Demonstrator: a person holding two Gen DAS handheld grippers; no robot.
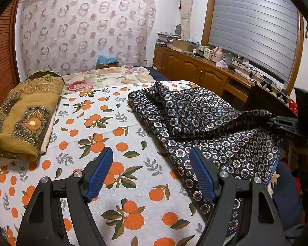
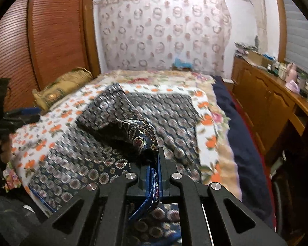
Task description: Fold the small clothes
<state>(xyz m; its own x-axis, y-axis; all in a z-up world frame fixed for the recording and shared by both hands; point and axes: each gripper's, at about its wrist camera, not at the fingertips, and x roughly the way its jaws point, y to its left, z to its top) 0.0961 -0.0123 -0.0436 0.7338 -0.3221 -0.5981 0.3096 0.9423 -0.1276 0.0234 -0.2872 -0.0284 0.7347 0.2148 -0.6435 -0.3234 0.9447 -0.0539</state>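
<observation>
A dark navy garment [image 1: 197, 119] with a pattern of small round medallions lies rumpled on the right part of the orange-print bedsheet [image 1: 113, 135]. My left gripper [image 1: 152, 168] hovers open over the sheet just left of the garment's near edge, with nothing between its blue pads. My right gripper [image 2: 155, 160] is shut on a bunched edge of the navy garment [image 2: 133, 135] and lifts that edge off the bed; in the left wrist view it shows at the far right [image 1: 285, 123], clamping the cloth. The right wrist view is blurred by motion.
A folded ochre cloth [image 1: 28, 112] with a sunflower motif sits on the bed's left side. A floral blanket [image 1: 108, 78] covers the far half of the bed. A wooden sideboard [image 1: 205, 69] with bottles and clutter runs along the right wall. A louvred wardrobe [image 2: 51, 34] stands at left.
</observation>
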